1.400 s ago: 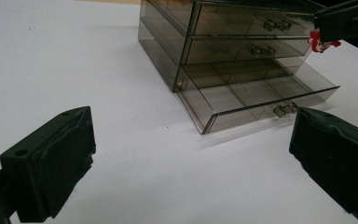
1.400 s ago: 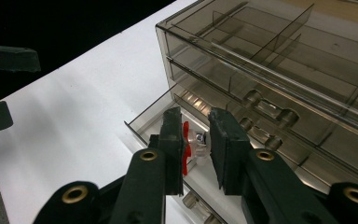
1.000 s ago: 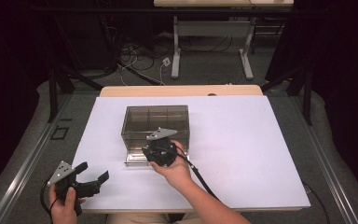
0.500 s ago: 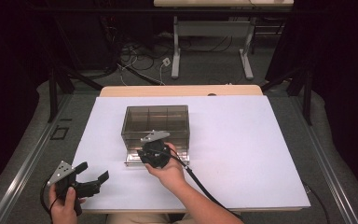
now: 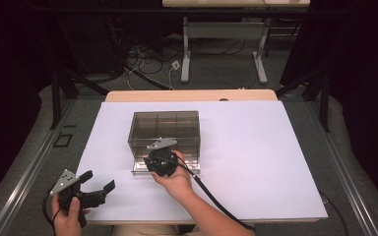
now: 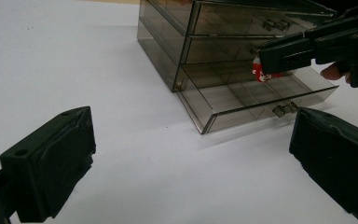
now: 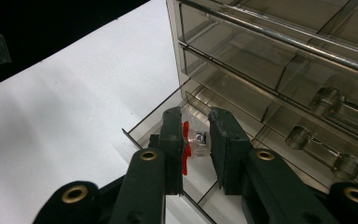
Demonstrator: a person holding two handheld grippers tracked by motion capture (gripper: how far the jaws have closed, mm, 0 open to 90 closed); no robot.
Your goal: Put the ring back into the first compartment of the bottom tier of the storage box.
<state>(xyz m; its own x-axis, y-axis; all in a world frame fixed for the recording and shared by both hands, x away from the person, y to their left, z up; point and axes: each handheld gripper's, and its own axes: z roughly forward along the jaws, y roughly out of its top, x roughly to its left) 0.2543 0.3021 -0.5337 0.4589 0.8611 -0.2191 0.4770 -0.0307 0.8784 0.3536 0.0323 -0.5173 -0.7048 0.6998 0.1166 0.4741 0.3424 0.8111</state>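
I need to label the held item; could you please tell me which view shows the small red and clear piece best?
The right gripper view: the red and clear piece sits close, clamped between the jaws. The left gripper view shows it farther off; in the high view I cannot make it out.

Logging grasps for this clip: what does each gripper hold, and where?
Right gripper pinches a small red-and-clear piece by its flat sides; left gripper holds nothing.

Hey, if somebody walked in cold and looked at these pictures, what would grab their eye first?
Probably the smoky clear drawer box mid-table on the white tabletop, its bottom drawer pulled out. Next, the right gripper over that open drawer, pinching a small red and clear piece, the only bright colour here. The left gripper sits open at the near left corner.
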